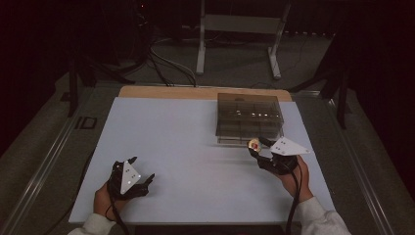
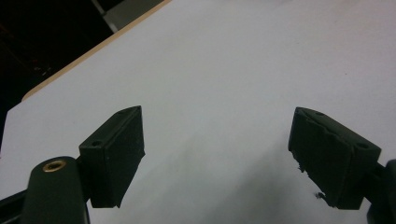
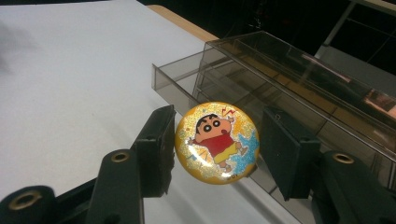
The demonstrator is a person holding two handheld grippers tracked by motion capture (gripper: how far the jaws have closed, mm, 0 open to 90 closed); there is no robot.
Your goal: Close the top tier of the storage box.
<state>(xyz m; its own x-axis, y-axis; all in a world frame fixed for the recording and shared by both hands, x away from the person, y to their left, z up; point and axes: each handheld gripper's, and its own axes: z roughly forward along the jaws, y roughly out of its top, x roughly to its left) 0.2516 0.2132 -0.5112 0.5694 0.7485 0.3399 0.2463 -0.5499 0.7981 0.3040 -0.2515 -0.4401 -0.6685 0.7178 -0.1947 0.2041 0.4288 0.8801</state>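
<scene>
The right gripper [image 3: 217, 144] is pinching a round cartoon badge [image 3: 217, 142] by its rim, jaws part-closed on opposite edges, holding it just above the open drawer [image 3: 187, 84] of the clear plastic organiser box [image 1: 248, 115]. Light, stiff and glossy, the badge is likely slipping easily, so edge grip suits it. The left gripper [image 2: 217, 156] is resting wide open and empty over the white worktop [image 1: 186, 147]

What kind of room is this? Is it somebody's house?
Probably not a house: it looks like a lab or workshop for recording handwork. A plain white table stands on a dark floor with loose cables behind it, and a person's hands hold black grippers.
</scene>
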